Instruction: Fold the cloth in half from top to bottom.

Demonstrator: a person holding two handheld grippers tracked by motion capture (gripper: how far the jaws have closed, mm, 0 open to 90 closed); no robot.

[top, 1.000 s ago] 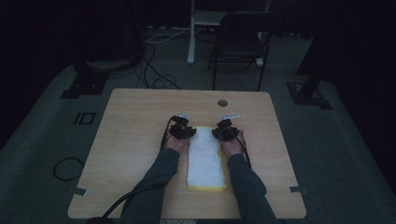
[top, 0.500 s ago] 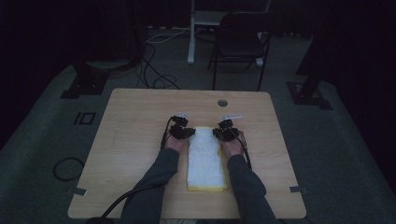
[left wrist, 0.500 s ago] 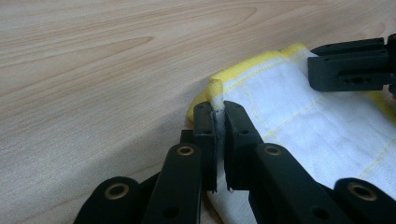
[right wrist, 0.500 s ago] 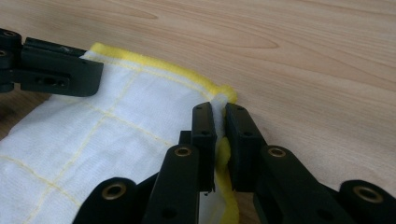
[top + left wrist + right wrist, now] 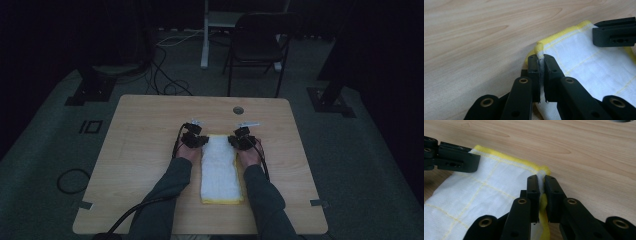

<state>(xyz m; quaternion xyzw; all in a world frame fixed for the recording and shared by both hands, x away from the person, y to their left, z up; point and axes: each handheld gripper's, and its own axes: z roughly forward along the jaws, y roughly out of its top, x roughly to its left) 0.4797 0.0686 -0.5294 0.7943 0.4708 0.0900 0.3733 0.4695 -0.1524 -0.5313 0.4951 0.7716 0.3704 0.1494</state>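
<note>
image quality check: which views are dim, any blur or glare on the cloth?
High view: dim and underexposed, room beyond the table near black, cloth still legible. Left gripper view: bright, even light, left gripper and cloth corner sharp, no glare. Right gripper view: equally well lit, right gripper crisp, stitching clear, no blown highlights.

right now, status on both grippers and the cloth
Left gripper shut on cloth, far left corner. Right gripper shut on far right corner. Cloth flat on table, folded narrow. Nothing in the way.
</note>
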